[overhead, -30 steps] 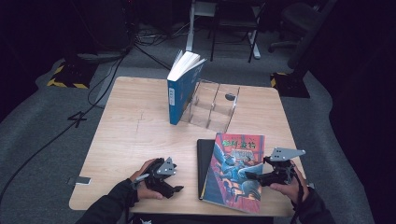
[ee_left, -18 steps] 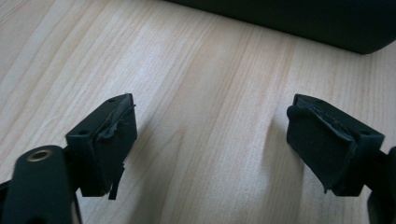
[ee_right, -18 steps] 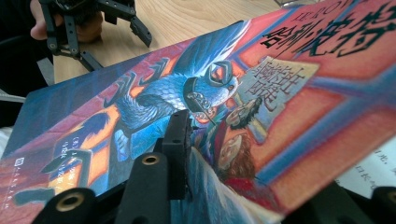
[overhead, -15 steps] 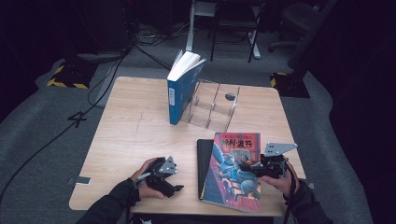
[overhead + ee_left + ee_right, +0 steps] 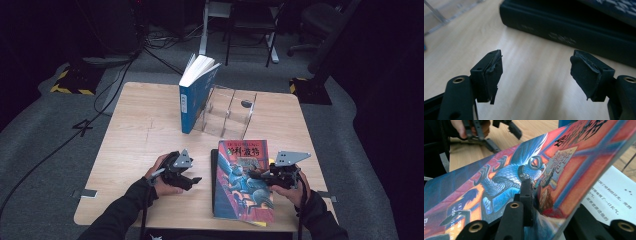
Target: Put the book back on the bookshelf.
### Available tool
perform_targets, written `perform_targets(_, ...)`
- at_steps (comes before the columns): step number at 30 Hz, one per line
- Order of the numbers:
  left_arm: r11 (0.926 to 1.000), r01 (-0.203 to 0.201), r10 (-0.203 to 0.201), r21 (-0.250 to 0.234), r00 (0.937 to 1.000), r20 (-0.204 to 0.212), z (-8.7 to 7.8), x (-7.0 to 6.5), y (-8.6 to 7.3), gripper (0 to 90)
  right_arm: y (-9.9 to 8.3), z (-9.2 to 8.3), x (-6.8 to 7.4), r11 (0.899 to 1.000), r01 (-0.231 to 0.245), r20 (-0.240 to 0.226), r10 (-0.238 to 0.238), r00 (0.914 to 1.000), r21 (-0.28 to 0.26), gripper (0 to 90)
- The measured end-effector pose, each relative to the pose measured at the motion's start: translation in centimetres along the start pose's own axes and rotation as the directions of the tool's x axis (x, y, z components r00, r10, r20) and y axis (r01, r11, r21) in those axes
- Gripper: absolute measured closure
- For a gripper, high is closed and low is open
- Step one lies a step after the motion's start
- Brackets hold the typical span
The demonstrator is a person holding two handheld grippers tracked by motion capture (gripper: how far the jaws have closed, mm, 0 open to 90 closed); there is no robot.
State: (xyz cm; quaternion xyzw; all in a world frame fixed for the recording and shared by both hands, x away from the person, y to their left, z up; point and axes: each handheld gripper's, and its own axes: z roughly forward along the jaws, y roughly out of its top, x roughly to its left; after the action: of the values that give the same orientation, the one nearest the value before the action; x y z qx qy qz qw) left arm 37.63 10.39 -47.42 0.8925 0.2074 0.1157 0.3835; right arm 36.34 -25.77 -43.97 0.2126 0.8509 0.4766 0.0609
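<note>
Nearest the person, the right gripper [image 5: 263, 176] has its jaws pinched on the front cover of the colourful paperback [image 5: 243, 179], one jaw [image 5: 526, 195] on top of the cover and the other beneath it; they have just been closing on it, and the cover is lifted enough to bare a printed page [image 5: 614, 197]. The paperback lies at the table's [image 5: 145, 125] near edge, on top of a dark book [image 5: 564, 30]. Just left of the paperback, the left gripper [image 5: 192, 181] hovers over bare wood with its jaws apart and nothing between them; they have been narrowing slightly. Beyond the paperback stands a clear acrylic rack [image 5: 227, 112], and a blue book [image 5: 192, 100] stands upright against the rack's left side.
</note>
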Motion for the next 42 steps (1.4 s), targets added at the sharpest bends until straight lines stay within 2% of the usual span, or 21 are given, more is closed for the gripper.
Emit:
perform_targets(8,0.9983,0.022,-0.023,-0.054,0.9997,-0.007,1.5,1.7,2.0,26.7,0.6,0.4,0.3,1.000,0.022,0.009,-0.022,0.9997,-0.020,77.4)
perform_targets(10,0.9978,0.017,-0.019,-0.064,0.9994,-0.030,2.0,2.0,2.3,27.6,0.7,0.4,0.4,0.999,0.033,0.015,-0.032,0.9994,-0.027,77.4)
perform_targets(12,0.9980,0.024,-0.025,-0.059,0.9995,-0.017,2.2,2.2,2.5,27.9,0.8,0.3,0.5,0.999,0.038,0.016,-0.038,0.9992,-0.033,77.4)
perform_targets(13,0.9980,0.025,-0.026,-0.059,0.9994,-0.023,2.4,2.3,2.7,28.3,0.8,0.3,0.5,0.999,0.040,0.018,-0.039,0.9991,-0.035,77.4)
perform_targets(17,0.9953,0.027,-0.030,-0.093,0.9990,-0.034,2.6,2.7,3.2,31.1,0.8,0.1,0.7,0.998,0.051,0.027,-0.050,0.9984,-0.043,77.4)
perform_targets(20,0.9939,0.048,-0.051,-0.100,0.9983,-0.027,3.0,2.9,3.8,32.5,0.9,-0.2,1.0,0.996,0.069,0.039,-0.067,0.9970,-0.053,77.4)
perform_targets(25,0.9883,0.056,-0.059,-0.142,0.9981,-0.016,3.3,3.2,4.6,32.7,1.2,-0.8,1.5,0.993,0.089,0.054,-0.086,0.9949,-0.073,77.3)
perform_targets(26,0.9855,0.070,-0.071,-0.155,0.9975,0.001,3.3,3.3,4.8,33.2,1.3,-0.9,1.6,0.993,0.096,0.062,-0.092,0.9939,-0.075,77.3)
perform_targets(27,0.9853,0.067,-0.067,-0.157,0.9977,0.005,3.3,3.3,4.9,33.7,1.3,-1.1,1.7,0.992,0.103,0.062,-0.098,0.9933,-0.078,77.4)
perform_targets(29,0.9846,0.057,-0.057,-0.165,0.9984,0.008,3.2,3.3,5.2,36.1,1.4,-1.3,1.8,0.990,0.105,0.059,-0.100,0.9932,-0.093,77.4)
perform_targets(31,0.9829,0.056,-0.054,-0.175,0.9984,0.018,3.0,3.5,5.6,42.6,1.4,-1.5,1.9,0.989,0.113,0.063,-0.107,0.9923,-0.100,77.4)
perform_targets(32,0.9803,0.058,-0.056,-0.189,0.9983,0.017,2.9,3.6,5.7,44.8,1.5,-1.6,2.0,0.987,0.122,0.067,-0.115,0.9911,-0.106,77.4)
perform_targets(34,0.9769,0.061,-0.053,-0.205,0.9975,0.047,2.8,3.9,6.1,52.2,1.6,-1.8,2.2,0.984,0.133,0.065,-0.126,0.9900,-0.122,77.4)
perform_targets(36,0.9739,0.057,-0.048,-0.219,0.9976,0.049,2.6,4.0,6.6,55.8,1.8,-2.1,2.4,0.980,0.150,0.072,-0.142,0.9873,-0.132,77.4)
perform_targets(40,0.9699,0.030,-0.015,-0.242,0.9979,0.063,1.9,4.1,7.8,65.6,2.3,-2.6,2.7,0.972,0.175,0.095,-0.161,0.9823,-0.155,77.4)
perform_targets(42,0.9649,0.024,-0.006,-0.262,0.9974,0.072,1.3,4.2,8.6,69.7,2.5,-2.9,2.7,0.968,0.179,0.106,-0.162,0.9810,-0.175,77.5)
